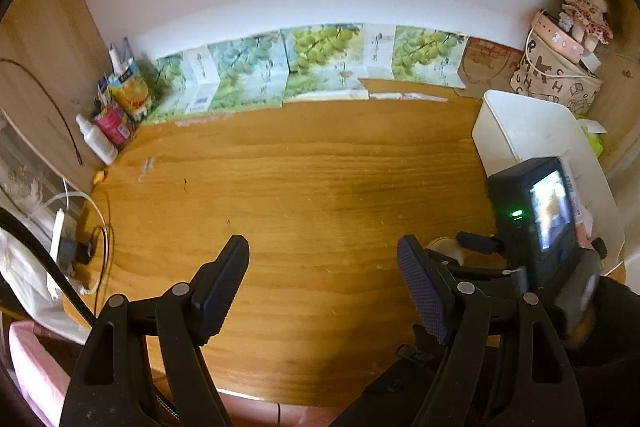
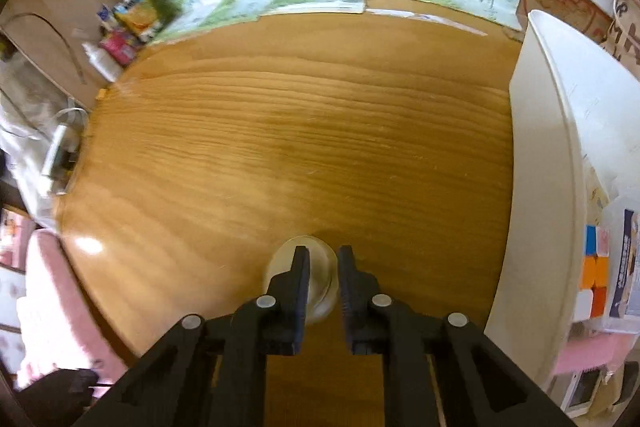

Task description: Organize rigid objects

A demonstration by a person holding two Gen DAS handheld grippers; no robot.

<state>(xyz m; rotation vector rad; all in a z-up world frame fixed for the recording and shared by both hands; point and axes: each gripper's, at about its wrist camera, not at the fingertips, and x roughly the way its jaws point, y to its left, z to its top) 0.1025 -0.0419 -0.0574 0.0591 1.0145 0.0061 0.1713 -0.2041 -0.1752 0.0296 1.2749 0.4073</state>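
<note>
Right gripper (image 2: 324, 259): jaws narrowed to a small gap, straddling the wall of a clear tape roll (image 2: 301, 277) on the near middle of the wooden table (image 2: 320, 131). Left finger sits over the roll's hole, right finger outside its right edge; looks clamped on the wall, but contact is blurred. Roll lies flat, hole facing up, so no long axis to speak of. Left gripper (image 1: 322, 259): jaws spread wide, holding nothing, hovering above bare table near the front edge. White bin (image 2: 536, 155) at the right side holds a colour cube (image 2: 596, 279). Bottles and cartons (image 1: 120, 103) sit far left.
</note>
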